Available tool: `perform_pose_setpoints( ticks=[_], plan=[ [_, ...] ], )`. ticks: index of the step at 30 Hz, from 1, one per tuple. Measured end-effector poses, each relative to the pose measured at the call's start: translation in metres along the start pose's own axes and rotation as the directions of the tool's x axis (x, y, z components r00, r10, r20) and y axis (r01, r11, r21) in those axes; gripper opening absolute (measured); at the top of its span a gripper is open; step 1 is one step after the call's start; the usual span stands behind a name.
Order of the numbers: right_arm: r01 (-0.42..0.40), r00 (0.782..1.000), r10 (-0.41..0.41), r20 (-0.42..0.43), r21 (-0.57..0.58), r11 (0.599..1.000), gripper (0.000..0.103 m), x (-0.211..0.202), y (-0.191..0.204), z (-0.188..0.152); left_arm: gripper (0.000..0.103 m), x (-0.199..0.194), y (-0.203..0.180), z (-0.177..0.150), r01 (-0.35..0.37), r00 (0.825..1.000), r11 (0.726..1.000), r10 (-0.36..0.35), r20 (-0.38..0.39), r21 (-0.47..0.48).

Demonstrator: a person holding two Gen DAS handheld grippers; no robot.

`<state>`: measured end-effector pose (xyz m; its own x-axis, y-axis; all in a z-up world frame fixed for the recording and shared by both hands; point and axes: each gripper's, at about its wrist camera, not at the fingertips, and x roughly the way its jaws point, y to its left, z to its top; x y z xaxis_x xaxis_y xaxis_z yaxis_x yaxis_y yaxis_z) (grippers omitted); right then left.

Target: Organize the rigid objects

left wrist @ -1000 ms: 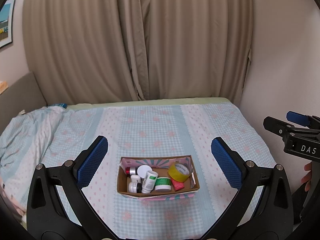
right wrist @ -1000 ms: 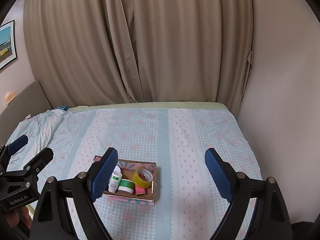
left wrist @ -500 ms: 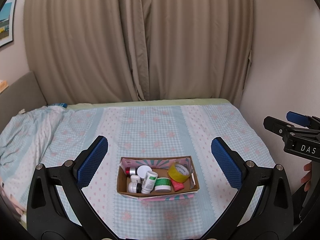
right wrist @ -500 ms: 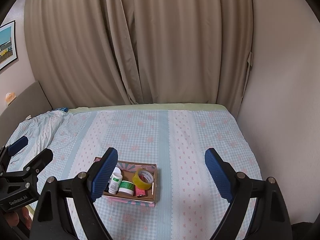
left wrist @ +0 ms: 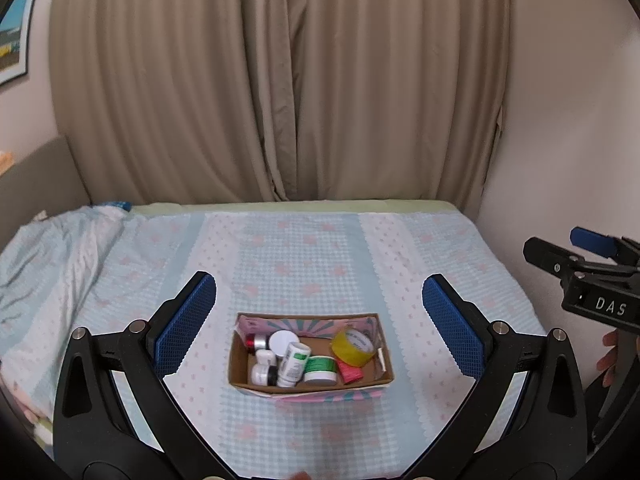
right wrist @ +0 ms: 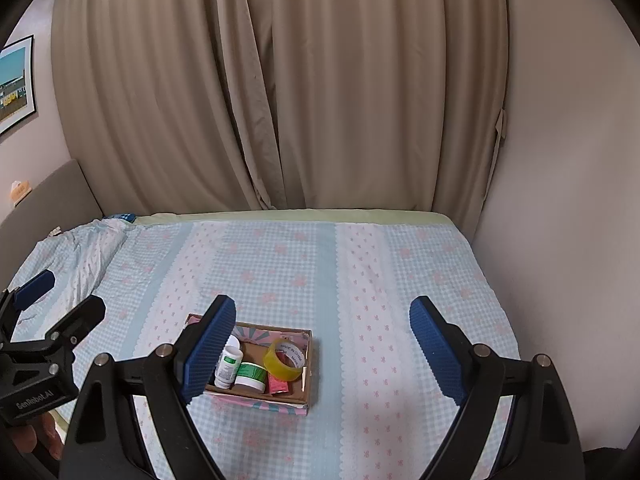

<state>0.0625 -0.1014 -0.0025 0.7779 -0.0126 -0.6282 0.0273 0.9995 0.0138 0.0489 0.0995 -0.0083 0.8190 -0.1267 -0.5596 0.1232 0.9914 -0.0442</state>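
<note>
Box: we see the cardboard box [left wrist: 310, 382] on the checked bedspread [left wrist: 320, 256], near the 6 o'clock edge of the bed
Contents: we count a yellow tape roll [left wrist: 352, 347] at the box's 3 o'clock end, a pink packet [left wrist: 349, 371] just below it, a green-labelled jar [left wrist: 319, 369] in the middle, a white bottle [left wrist: 294, 363] leaning beside it, and small jars towards 9 o'clock
Left gripper [left wrist: 319, 324]: our blue pads stand wide apart with nothing between them; the box lies beyond, at 6 o'clock of the gap
Right gripper [right wrist: 322, 350]: jaws spread wide and bare; the box sits at 9 o'clock of the gap, partly behind the left-hand pad [right wrist: 206, 350]
Surroundings: beige curtains [left wrist: 280, 88] hang at 12 o'clock, rumpled quilt [left wrist: 48, 256] at 9 o'clock
</note>
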Motion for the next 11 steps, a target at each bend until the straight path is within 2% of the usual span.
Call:
perform_pose_setpoints(
  ticks=[6, 11],
  plan=[
    [0.001, 1.0, -0.001, 0.006, -0.008, 1.0, 0.087, 0.0011, 0.0015, 0.0018, 0.103, 0.0084, 0.0005, -0.0047, -0.042, 0.999, 0.999, 0.041, -0.023, -0.019],
    [-0.002, 1.0, 0.002, 0.006, -0.003, 1.0, 0.087, 0.0014, 0.0008, -0.0013, 0.103, 0.0068, 0.0026, -0.0098, -0.052, 0.999, 0.998, 0.052, -0.004, -0.025]
  ],
)
